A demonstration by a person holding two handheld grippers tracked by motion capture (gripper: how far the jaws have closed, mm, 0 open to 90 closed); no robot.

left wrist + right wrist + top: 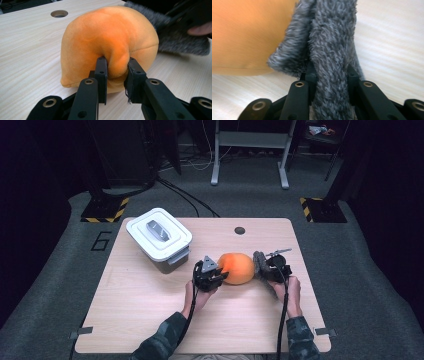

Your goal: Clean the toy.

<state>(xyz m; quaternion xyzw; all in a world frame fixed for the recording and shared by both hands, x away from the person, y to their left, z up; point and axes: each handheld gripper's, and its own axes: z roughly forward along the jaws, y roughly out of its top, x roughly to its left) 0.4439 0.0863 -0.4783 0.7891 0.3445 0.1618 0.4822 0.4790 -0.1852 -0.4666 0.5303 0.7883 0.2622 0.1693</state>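
Orange plush toy gripped from both sides on the table

The table bears the orange plush toy near its middle. A fold of orange plush is pinched by the left gripper; the toy's grey fuzzy part is clamped by the right gripper.

The person wears camouflage-patterned sleeves. Each hand-held gripper is black: the left hand-held gripper carries a grey three-cornered plate, and its jaws show brass-ringed screw holes; black cables trail from both.
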